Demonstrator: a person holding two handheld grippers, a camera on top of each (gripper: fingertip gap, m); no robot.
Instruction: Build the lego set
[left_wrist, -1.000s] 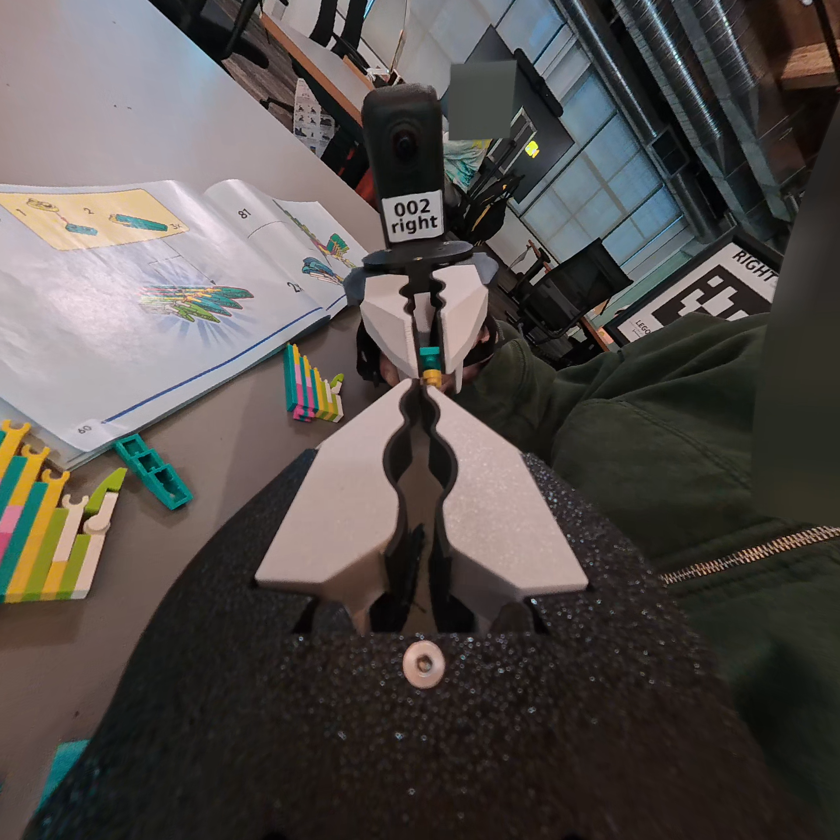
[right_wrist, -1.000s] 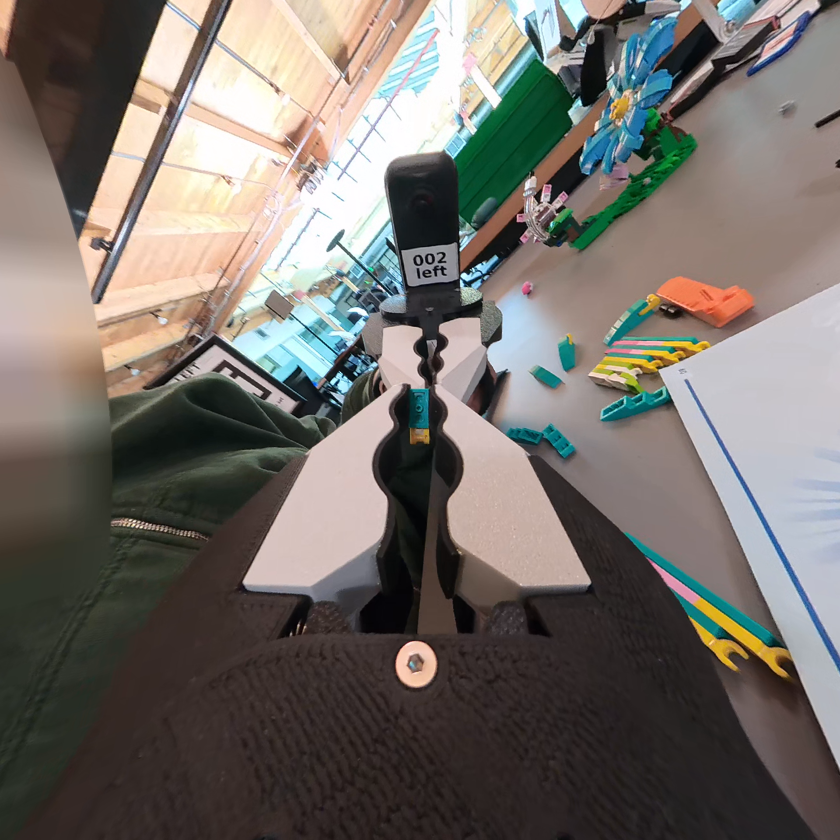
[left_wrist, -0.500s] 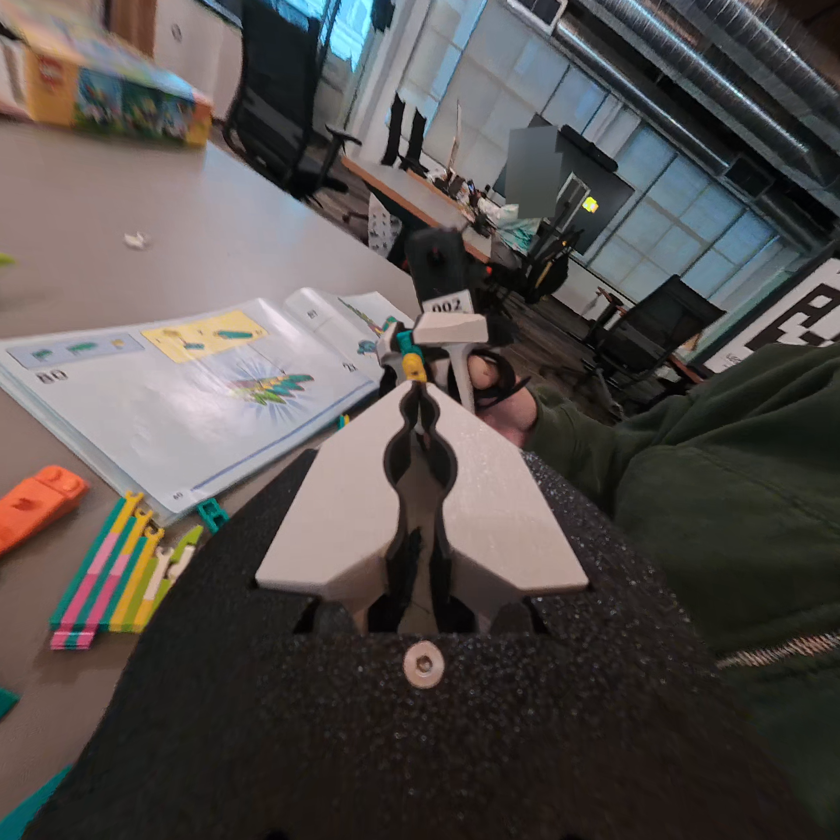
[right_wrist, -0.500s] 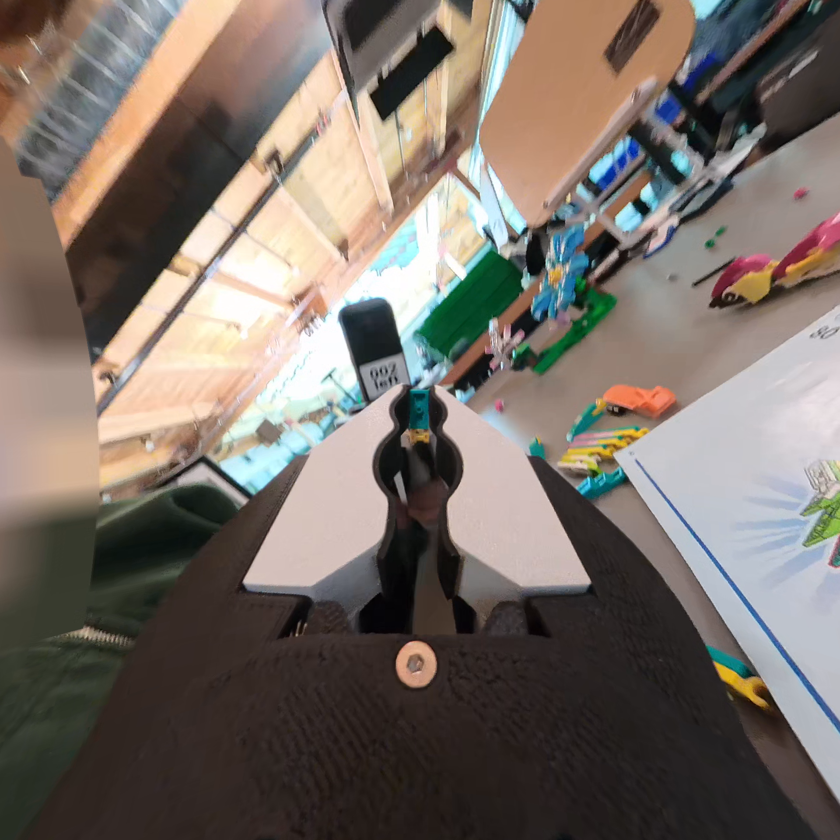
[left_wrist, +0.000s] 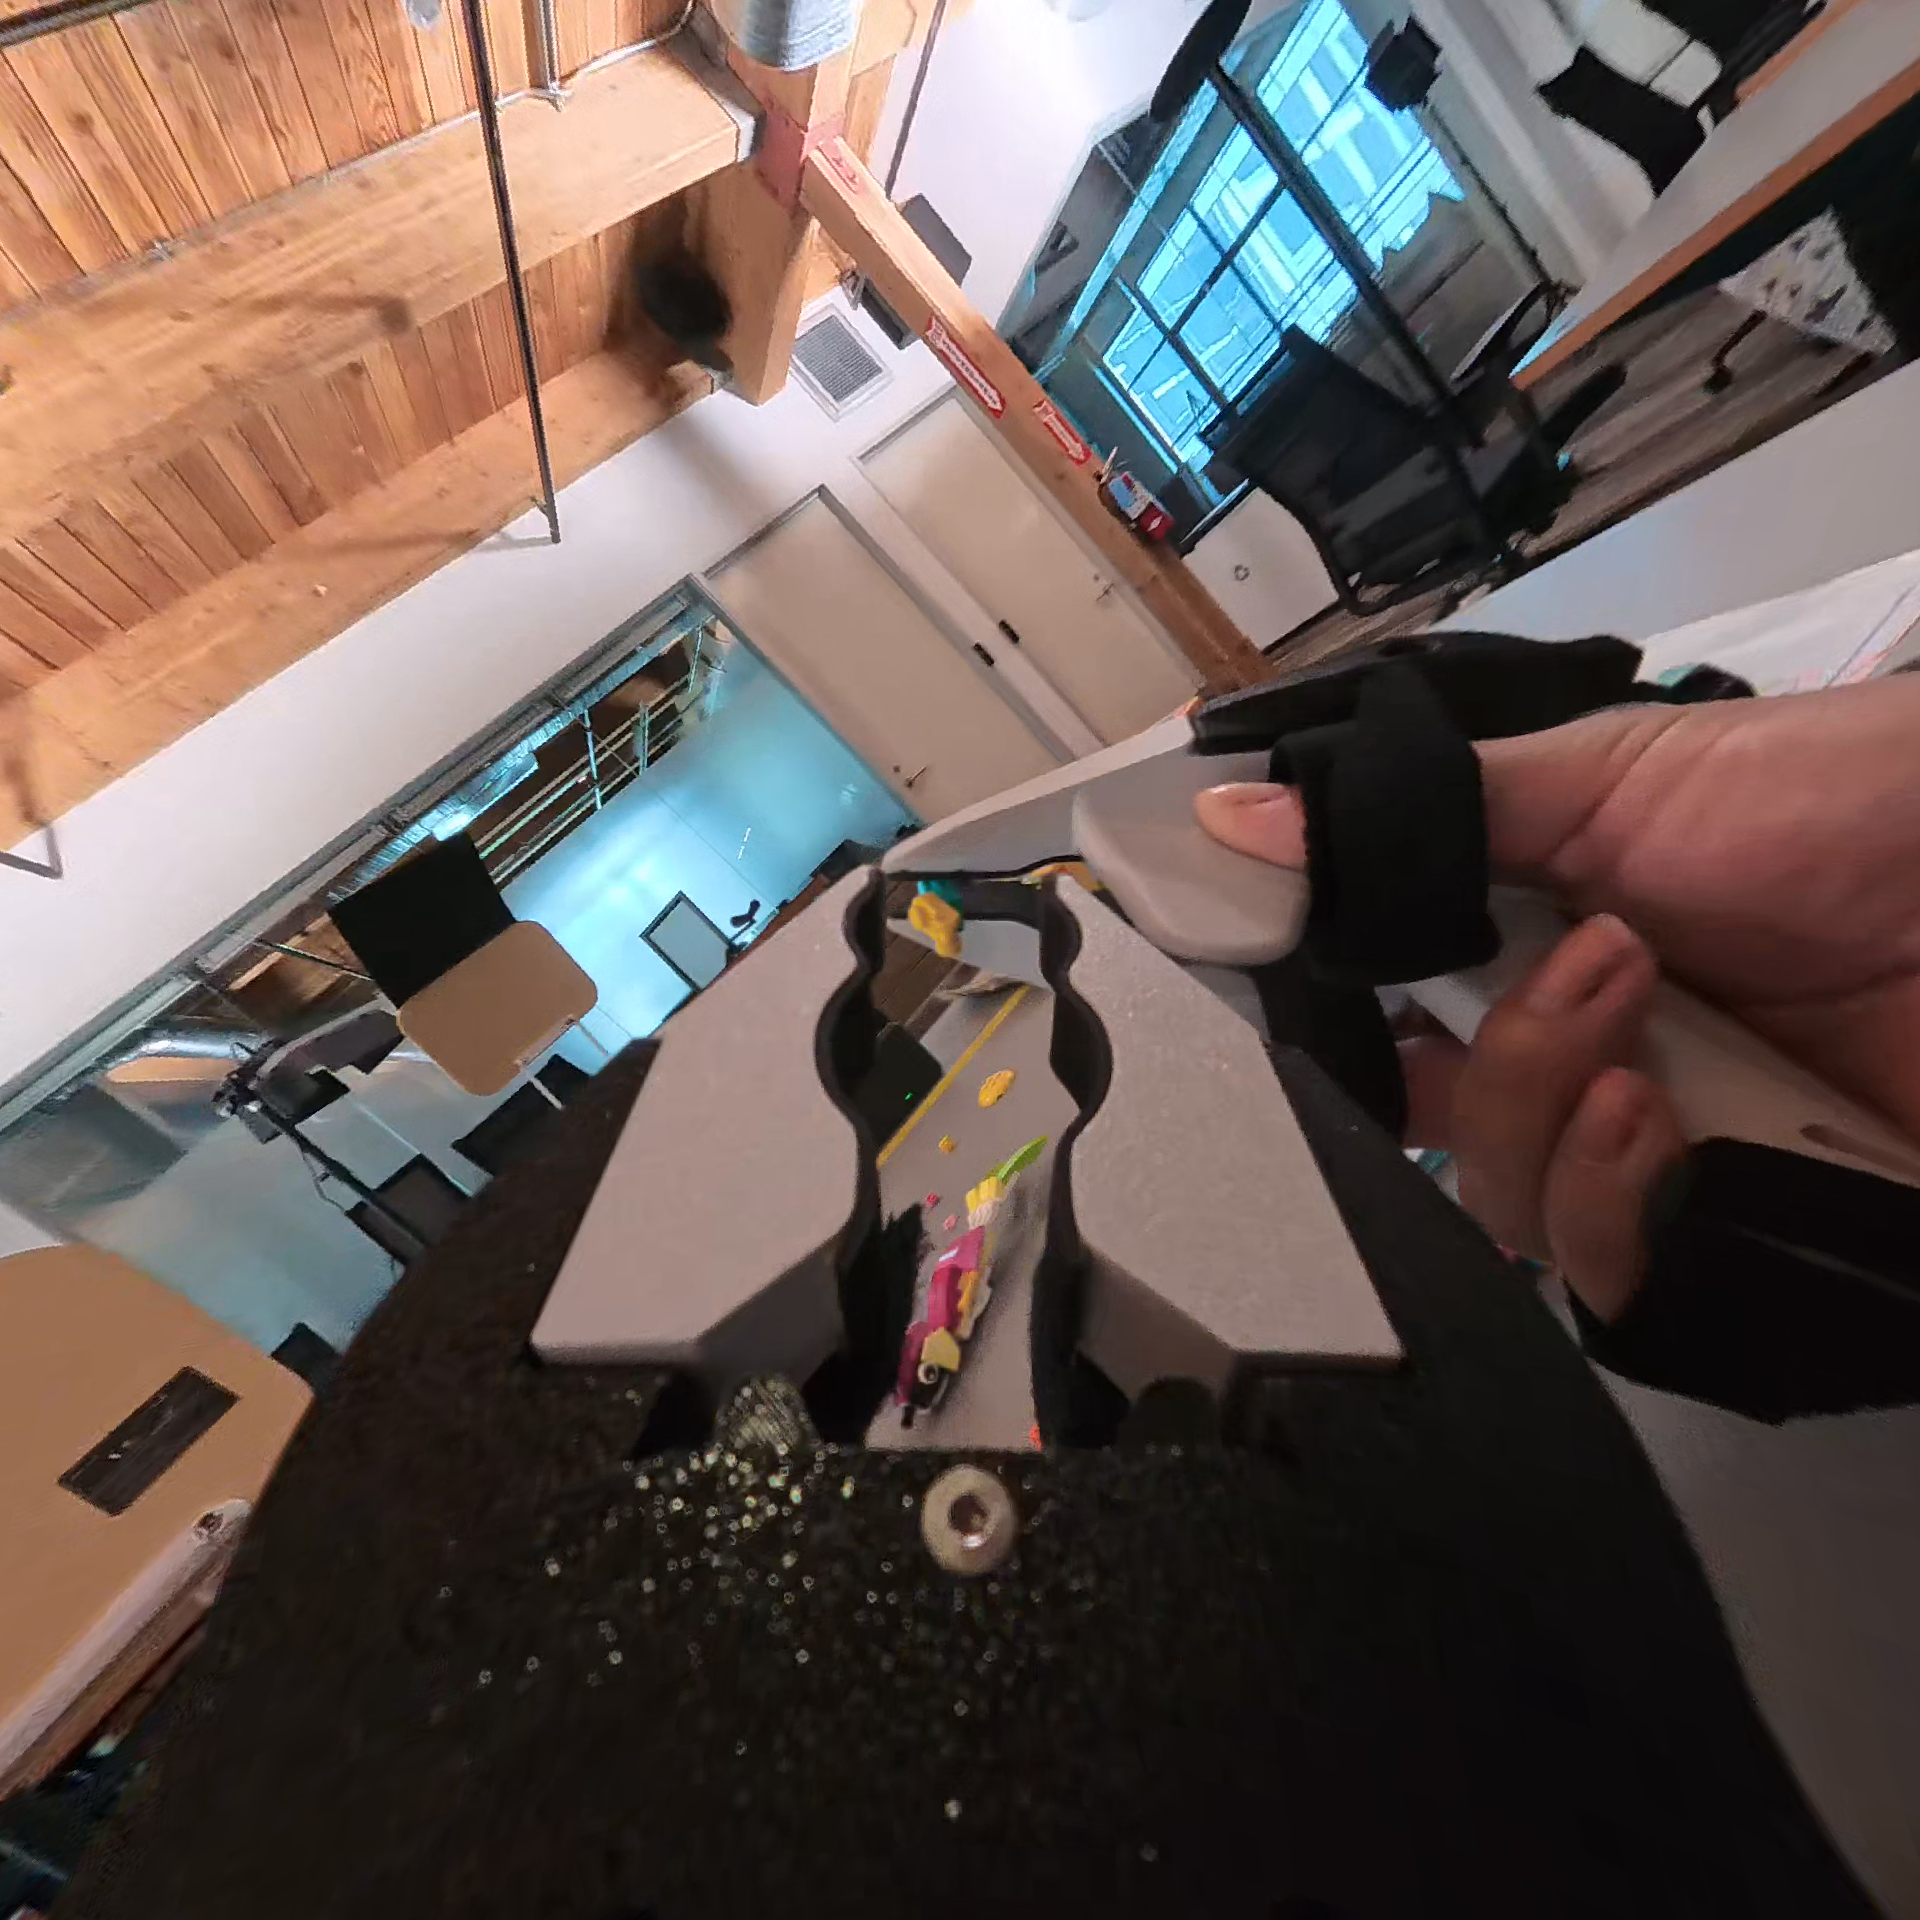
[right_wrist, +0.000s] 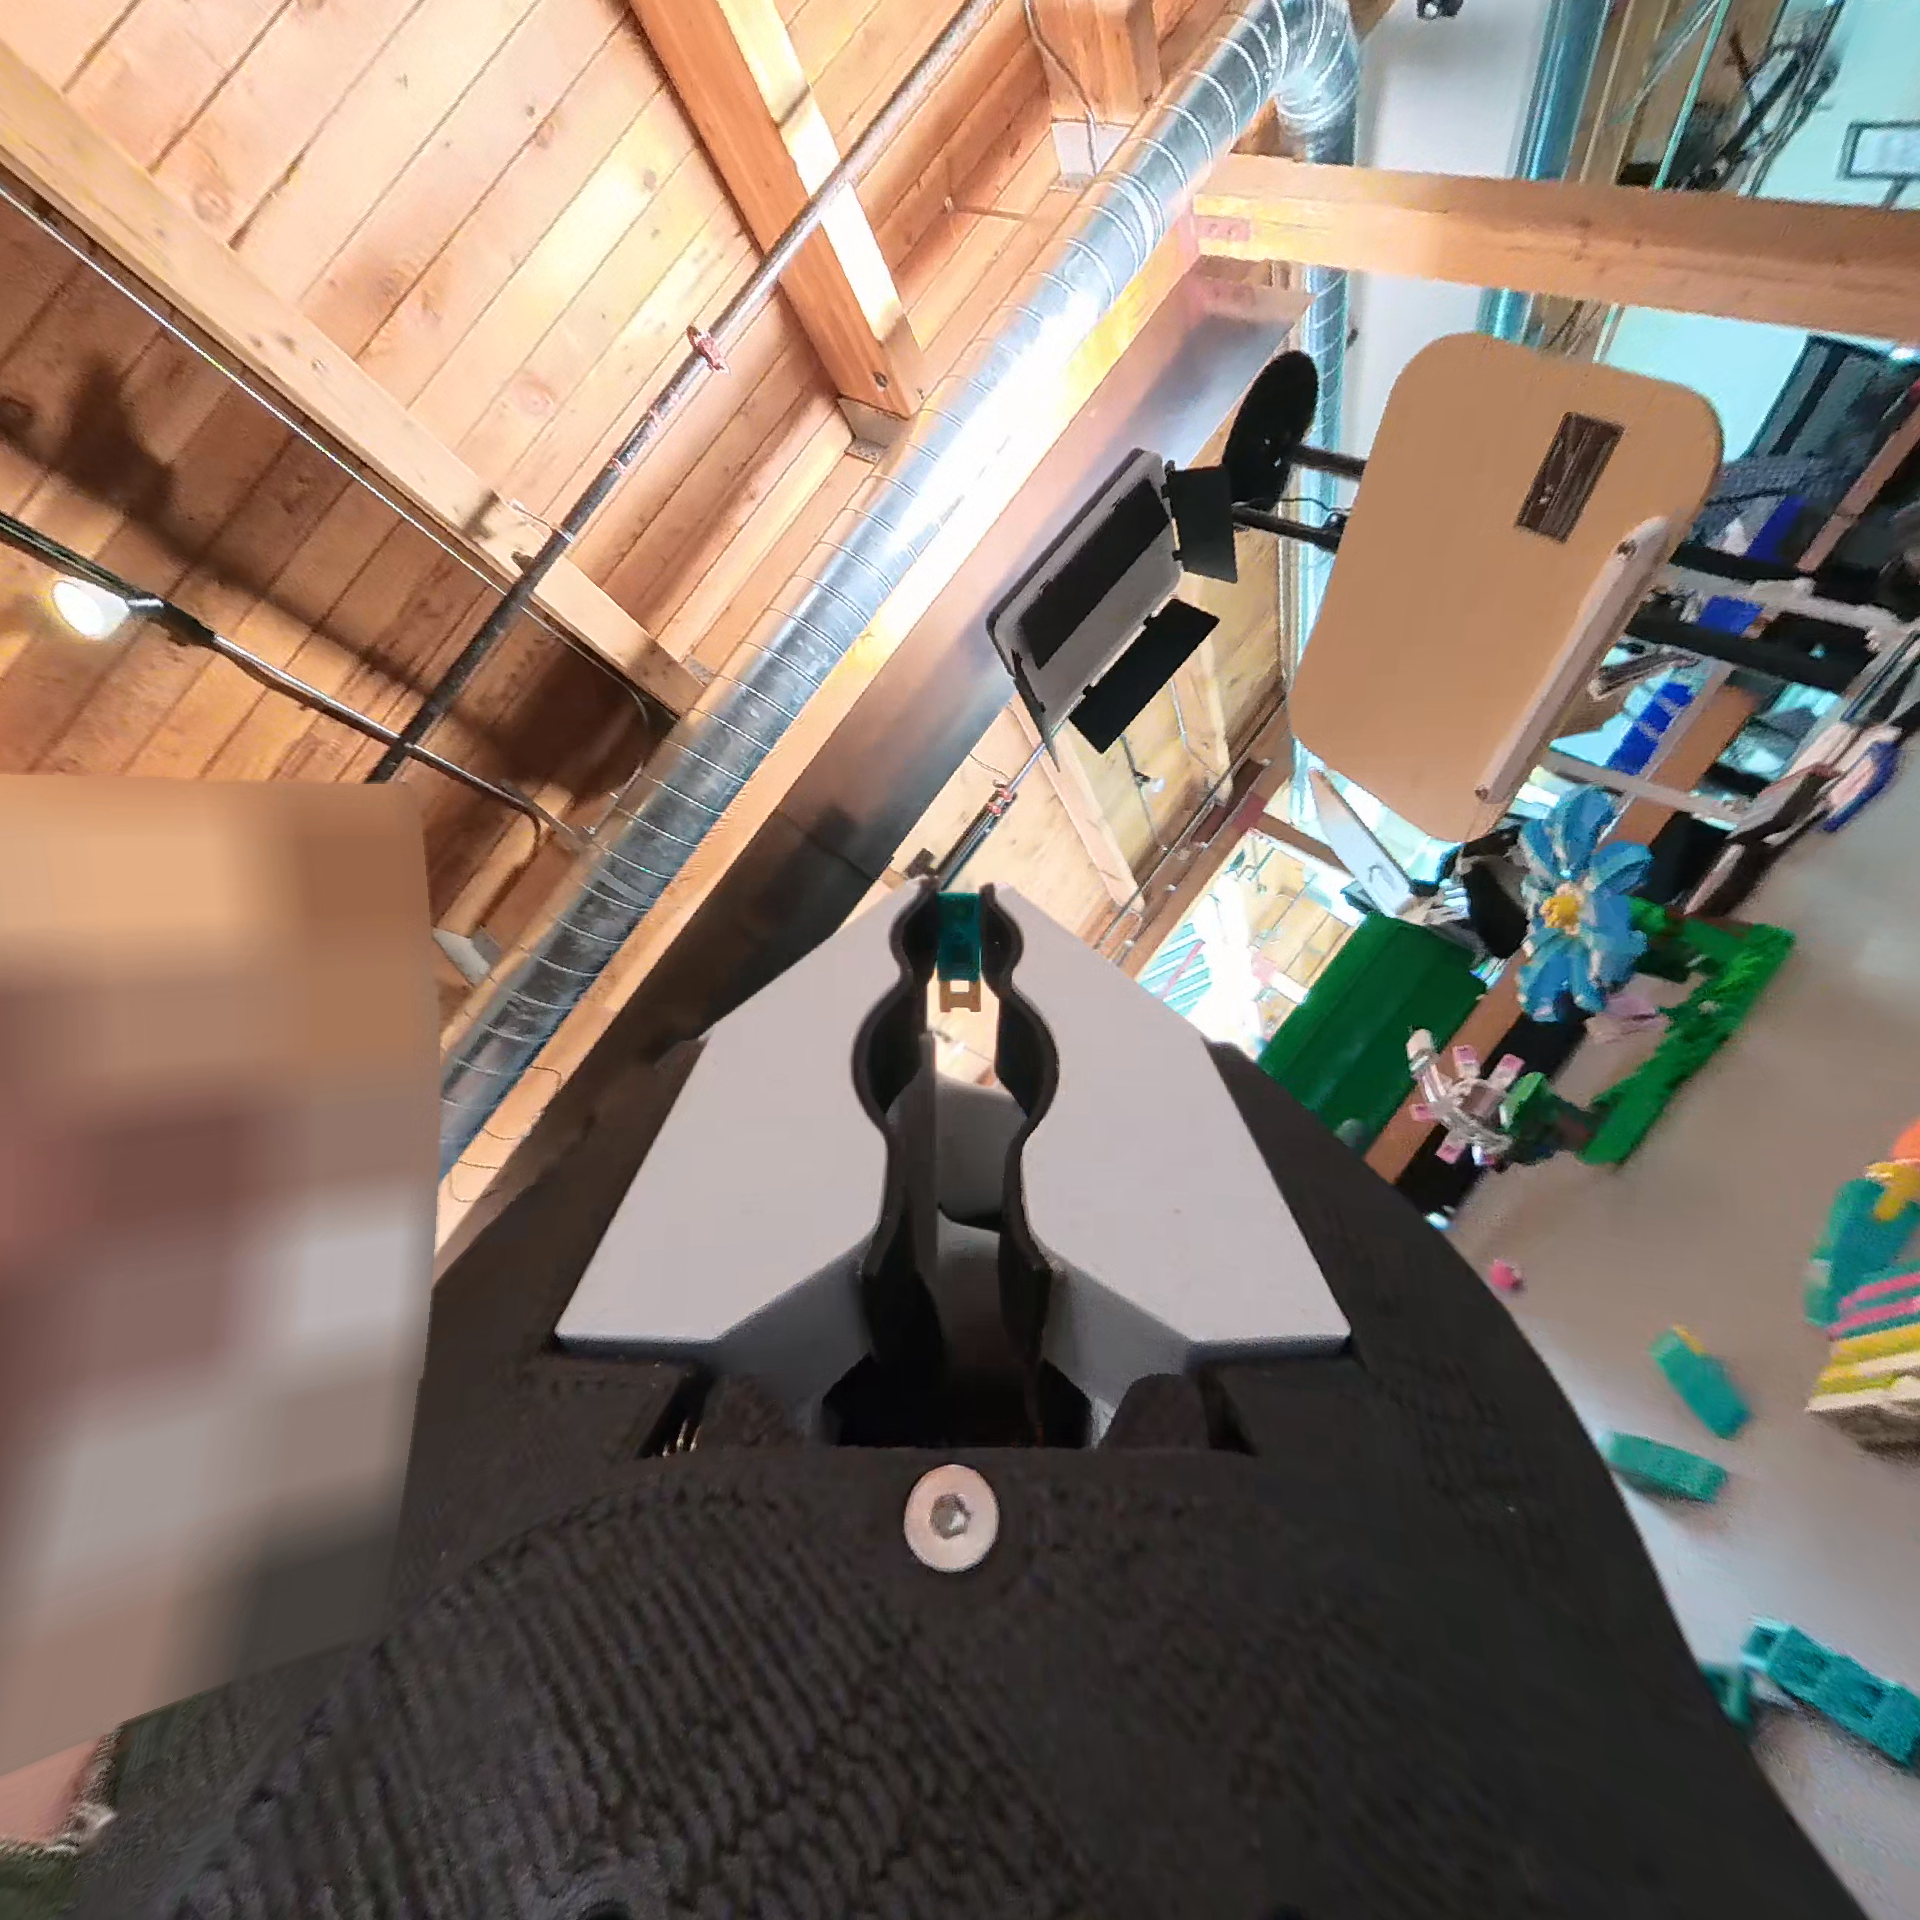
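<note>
My right gripper (right_wrist: 956, 920) is shut on a small teal piece (right_wrist: 956, 930) with a yellow-tan part under it, pinched at the fingertips. In the left wrist view that gripper (left_wrist: 914, 868) comes in from the right, held by a person's hand (left_wrist: 1662, 883) in a black fingerless glove. Its teal-and-yellow piece (left_wrist: 935, 920) hangs just beyond my left gripper's tips. My left gripper (left_wrist: 956, 894) is open, with a clear gap between its grey fingers (left_wrist: 727, 1143), and holds nothing. Both views are tilted up toward the wooden ceiling.
Through the left gripper's gap a pink and yellow bird build (left_wrist: 945, 1309) lies on the grey table. The right wrist view shows a blue brick flower (right_wrist: 1579, 925), a green brick base (right_wrist: 1704, 997), loose teal bricks (right_wrist: 1699, 1382) and a striped multicoloured assembly (right_wrist: 1870, 1299).
My left gripper has opened; it was shut at the small piece before. Both grippers have tilted up, away from the table and booklet. The right gripper still holds the teal-and-yellow piece.
</note>
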